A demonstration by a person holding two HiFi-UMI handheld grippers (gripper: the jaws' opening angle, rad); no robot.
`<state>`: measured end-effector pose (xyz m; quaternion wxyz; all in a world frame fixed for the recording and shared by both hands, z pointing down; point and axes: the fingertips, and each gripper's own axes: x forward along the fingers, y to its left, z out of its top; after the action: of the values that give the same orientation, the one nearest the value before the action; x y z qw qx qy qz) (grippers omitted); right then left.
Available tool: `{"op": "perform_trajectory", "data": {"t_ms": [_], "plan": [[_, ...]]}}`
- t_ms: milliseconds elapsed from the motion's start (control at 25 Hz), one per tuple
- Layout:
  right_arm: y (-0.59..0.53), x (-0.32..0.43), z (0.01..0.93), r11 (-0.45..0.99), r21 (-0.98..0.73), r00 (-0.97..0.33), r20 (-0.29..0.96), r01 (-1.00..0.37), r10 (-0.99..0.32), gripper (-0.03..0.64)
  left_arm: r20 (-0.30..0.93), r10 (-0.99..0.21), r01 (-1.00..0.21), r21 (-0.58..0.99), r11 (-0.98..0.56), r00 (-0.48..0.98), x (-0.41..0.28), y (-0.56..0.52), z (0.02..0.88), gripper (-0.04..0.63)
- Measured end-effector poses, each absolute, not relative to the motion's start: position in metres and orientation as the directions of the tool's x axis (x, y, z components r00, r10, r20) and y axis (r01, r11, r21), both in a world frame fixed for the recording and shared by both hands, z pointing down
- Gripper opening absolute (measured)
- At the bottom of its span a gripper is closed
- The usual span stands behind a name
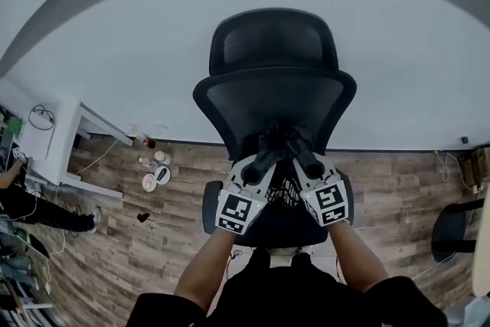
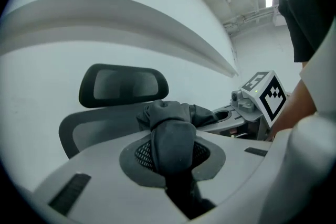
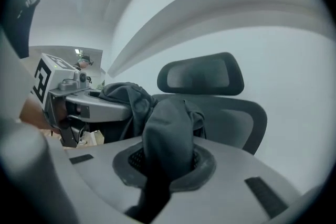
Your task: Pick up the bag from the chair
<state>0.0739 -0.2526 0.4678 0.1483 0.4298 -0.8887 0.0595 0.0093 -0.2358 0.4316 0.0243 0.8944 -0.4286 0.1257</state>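
Observation:
A black mesh office chair (image 1: 273, 80) faces me against the white wall. Above its seat hangs the black fabric bag (image 1: 277, 143), bunched up and held from both sides. My left gripper (image 1: 251, 171) is shut on a fold of the bag (image 2: 170, 139), which fills the gap between its jaws. My right gripper (image 1: 312, 165) is shut on another fold of the bag (image 3: 165, 134). The two grippers sit close together, side by side. In the left gripper view the right gripper (image 2: 254, 105) shows at the right. The bag's lower part is hidden behind the grippers.
A wooden floor (image 1: 390, 188) lies under the chair. A white desk (image 1: 65, 138) stands at the left with round objects (image 1: 155, 174) on the floor beside it. A person (image 1: 31, 207) is at the far left. Another dark chair (image 1: 454, 230) stands at the right.

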Motion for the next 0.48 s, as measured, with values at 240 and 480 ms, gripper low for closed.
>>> {"op": "perform_trajectory", "data": {"t_ms": [240, 480], "plan": [[-0.256, 0.091, 0.382, 0.598, 0.071, -0.580, 0.180, -0.798, -0.795, 0.058, 0.107, -0.781, -0.774, -0.108, -0.624, 0.615, 0.026, -0.239, 0.350, 0.081], [-0.256, 0.103, 0.307, 0.577, 0.122, -0.573, 0.068, -0.808, -0.817, 0.058, -0.009, -0.779, -0.771, -0.149, -0.619, 0.627, 0.037, -0.241, 0.280, 0.081]]}}
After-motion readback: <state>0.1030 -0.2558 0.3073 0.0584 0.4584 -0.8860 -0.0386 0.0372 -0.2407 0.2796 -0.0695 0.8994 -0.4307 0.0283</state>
